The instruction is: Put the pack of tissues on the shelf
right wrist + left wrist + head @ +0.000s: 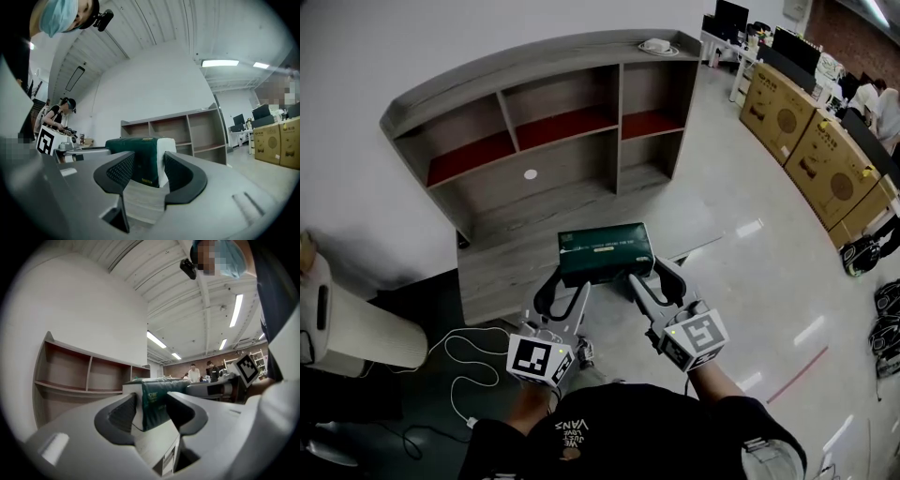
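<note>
Left tongs, right tongs wide open astride corners of dark green plastic tissue pack; shallow bite may slip lifting.

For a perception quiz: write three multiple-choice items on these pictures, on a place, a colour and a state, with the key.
1. Where does the pack of tissues lie? A. on top of the shelf unit; B. on its wide lower board; C. in an upper compartment.
2. What colour is most of the pack? A. red; B. yellow; C. dark green.
3. How do the jaws of the left hand-held gripper and right hand-held gripper stand? A. both apart around the pack's ends; B. both shut, empty; C. one shut, one apart.
Key: 1 B, it rests on the grey board below the compartments; 2 C, every view shows dark green; 3 A, each gripper view shows spread pads, pack between.
</note>
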{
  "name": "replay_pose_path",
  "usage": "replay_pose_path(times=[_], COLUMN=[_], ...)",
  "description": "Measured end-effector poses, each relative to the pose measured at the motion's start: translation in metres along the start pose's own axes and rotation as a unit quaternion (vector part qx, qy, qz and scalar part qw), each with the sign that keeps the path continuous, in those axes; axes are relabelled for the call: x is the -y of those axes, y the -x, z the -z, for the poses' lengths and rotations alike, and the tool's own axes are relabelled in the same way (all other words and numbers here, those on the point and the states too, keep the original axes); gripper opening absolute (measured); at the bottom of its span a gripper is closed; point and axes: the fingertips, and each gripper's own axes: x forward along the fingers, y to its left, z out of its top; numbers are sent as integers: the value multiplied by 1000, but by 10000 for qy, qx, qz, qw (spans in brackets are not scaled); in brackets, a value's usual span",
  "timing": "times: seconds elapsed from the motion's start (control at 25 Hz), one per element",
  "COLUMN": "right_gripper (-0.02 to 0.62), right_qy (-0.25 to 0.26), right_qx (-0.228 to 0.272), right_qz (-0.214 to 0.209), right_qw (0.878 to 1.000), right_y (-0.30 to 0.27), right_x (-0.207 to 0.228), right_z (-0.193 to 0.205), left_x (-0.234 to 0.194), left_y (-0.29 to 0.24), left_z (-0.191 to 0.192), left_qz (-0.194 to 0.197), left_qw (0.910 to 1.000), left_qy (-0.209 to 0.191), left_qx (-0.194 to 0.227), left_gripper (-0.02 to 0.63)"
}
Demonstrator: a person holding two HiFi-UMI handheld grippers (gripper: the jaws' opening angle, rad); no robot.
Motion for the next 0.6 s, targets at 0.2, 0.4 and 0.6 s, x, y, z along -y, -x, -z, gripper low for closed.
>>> replay_pose_path(times=[0.2,0.4,0.6], right_gripper=[189,189,189], right_qy=[-8,60,7], right_qx=[-6,35,74], right_qz=[71,116,169], right_qw=[10000,9999,9998], right_y=[-35,-78,-114], right_x=[10,19,25], right_z=[-8,-10,-11], left_x=[-30,-67,-100], left_y=[-25,-49,-66], left_z=[-4,-1,-2], left_qz=[83,120,161], left_qw=[10000,9999,9998], left_qy=[-2,80,59], left_qx=[47,74,42], left_gripper=[224,224,224])
